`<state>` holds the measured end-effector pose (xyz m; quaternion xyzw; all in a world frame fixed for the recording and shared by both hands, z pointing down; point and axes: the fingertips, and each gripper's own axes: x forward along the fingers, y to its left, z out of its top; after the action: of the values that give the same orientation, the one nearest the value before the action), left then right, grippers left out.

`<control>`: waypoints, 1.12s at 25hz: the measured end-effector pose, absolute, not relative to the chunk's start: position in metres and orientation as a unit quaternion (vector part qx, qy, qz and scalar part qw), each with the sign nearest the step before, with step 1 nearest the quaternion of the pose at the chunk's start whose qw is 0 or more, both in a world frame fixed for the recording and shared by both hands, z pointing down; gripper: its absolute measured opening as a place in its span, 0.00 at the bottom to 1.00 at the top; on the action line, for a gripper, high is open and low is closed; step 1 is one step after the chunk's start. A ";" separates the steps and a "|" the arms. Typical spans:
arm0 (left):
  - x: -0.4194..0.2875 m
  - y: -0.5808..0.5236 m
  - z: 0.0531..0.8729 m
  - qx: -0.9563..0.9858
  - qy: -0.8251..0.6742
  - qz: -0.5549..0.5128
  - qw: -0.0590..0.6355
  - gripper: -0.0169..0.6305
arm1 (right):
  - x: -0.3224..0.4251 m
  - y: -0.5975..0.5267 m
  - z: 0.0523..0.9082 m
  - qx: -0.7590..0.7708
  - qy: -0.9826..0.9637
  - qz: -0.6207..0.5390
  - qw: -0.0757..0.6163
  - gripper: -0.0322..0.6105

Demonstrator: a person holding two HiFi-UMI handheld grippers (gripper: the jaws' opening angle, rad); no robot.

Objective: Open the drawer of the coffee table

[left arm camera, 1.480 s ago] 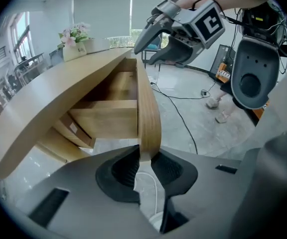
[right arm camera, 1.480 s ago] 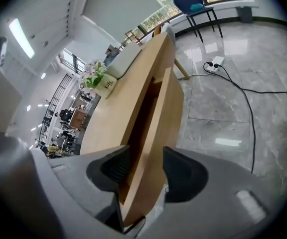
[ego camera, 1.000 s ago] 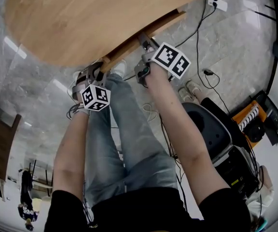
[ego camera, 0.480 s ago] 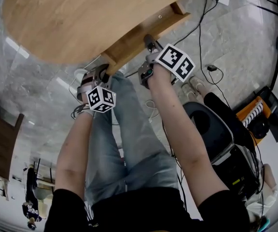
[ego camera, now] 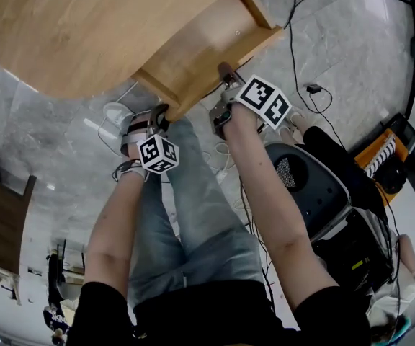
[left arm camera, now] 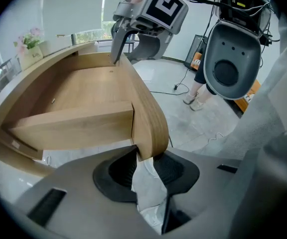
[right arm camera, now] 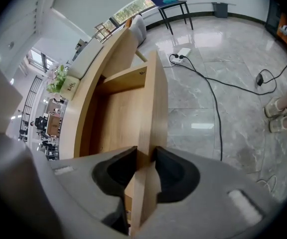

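Drawer [ego camera: 207, 42], tabletop [ego camera: 70, 34]: light wood, fine grain. Floor [ego camera: 351, 49]: grey marble, pale veins. Left cube [ego camera: 158, 153], right cube [ego camera: 264, 101]: black-white square markers. Jeans [ego camera: 193, 215] blue, shirt [ego camera: 215, 312] black. Chair [ego camera: 315, 193] grey-black. Cable [ego camera: 289, 42] black.

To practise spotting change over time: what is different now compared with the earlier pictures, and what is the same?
The drawer has slid further out from under the oval tabletop, toward the person. The fingers of the left gripper have just been opening, those of the right gripper closing; the drawer front stands between both pairs. Both grippers stayed on the drawer front.
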<state>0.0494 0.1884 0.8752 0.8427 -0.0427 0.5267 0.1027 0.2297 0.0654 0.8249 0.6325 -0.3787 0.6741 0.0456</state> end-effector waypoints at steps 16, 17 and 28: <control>0.071 0.202 0.912 0.835 0.017 0.542 0.096 0.28 | 0.255 0.077 0.853 0.633 -0.360 0.685 0.022 0.18; 0.075 0.200 0.911 0.836 0.020 0.539 0.096 0.29 | 0.259 0.076 0.853 0.633 -0.362 0.684 0.021 0.19; 0.048 0.204 0.911 0.839 0.050 0.533 0.102 0.33 | 0.241 0.083 0.855 0.657 -0.349 0.667 0.027 0.20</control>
<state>0.0477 0.2040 0.9108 0.8387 0.0504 0.5326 0.1020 0.2413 0.0829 0.8548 0.6573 -0.3491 0.6674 0.0271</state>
